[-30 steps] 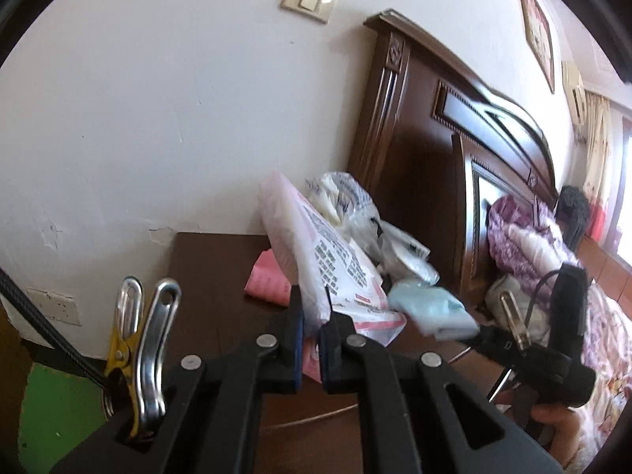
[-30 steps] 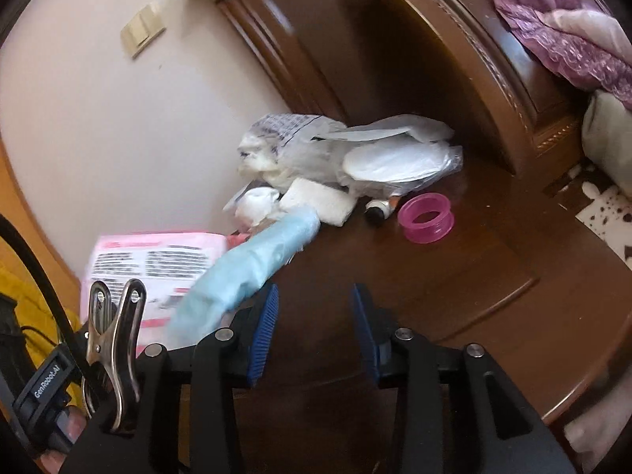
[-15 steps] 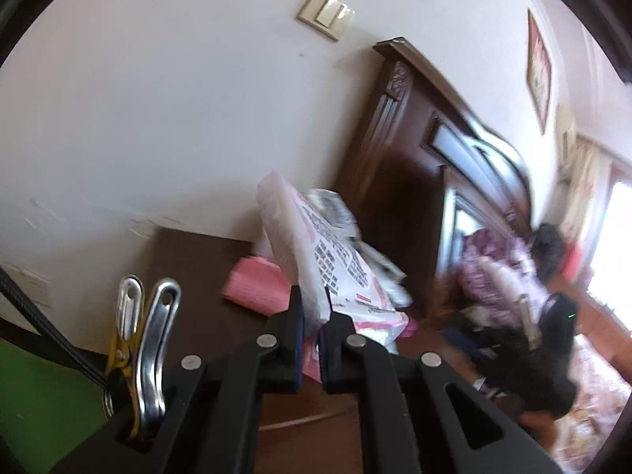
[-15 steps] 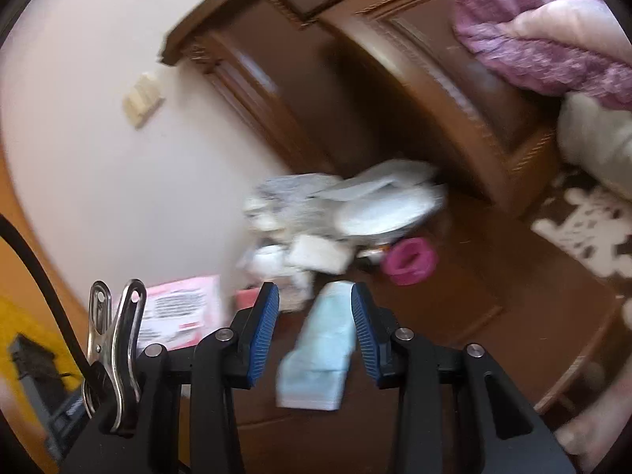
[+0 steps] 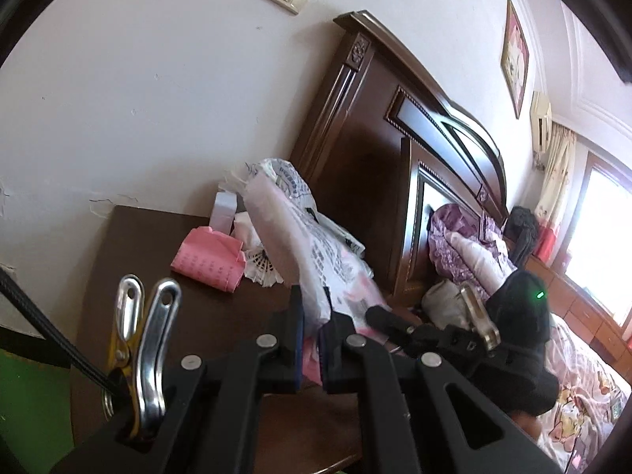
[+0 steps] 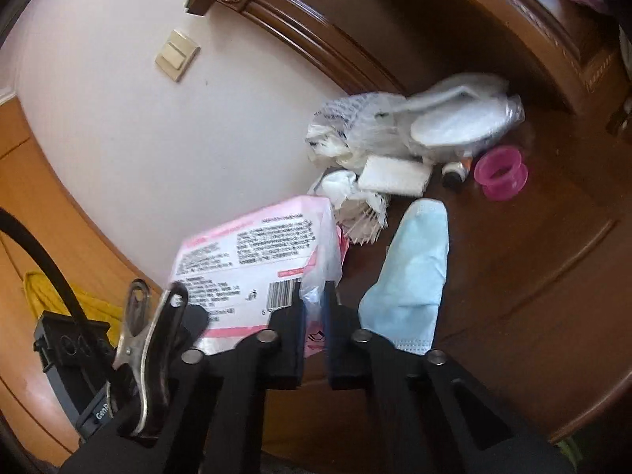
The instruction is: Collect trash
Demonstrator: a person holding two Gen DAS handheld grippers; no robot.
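Pinching the pink printed bag [image 5: 316, 260], both the left tool [image 5: 312, 308] and right tool [image 6: 314, 308].

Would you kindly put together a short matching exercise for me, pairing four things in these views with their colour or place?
Things:
1. face mask
2. plastic bag
3. ring
4. light switch

Descriptions:
A. fixed on the wall
B. pink, next to a small bottle
C. pinched in the left gripper
D. light blue, lying on the table

Pairs: 1-D, 2-C, 3-B, 4-A
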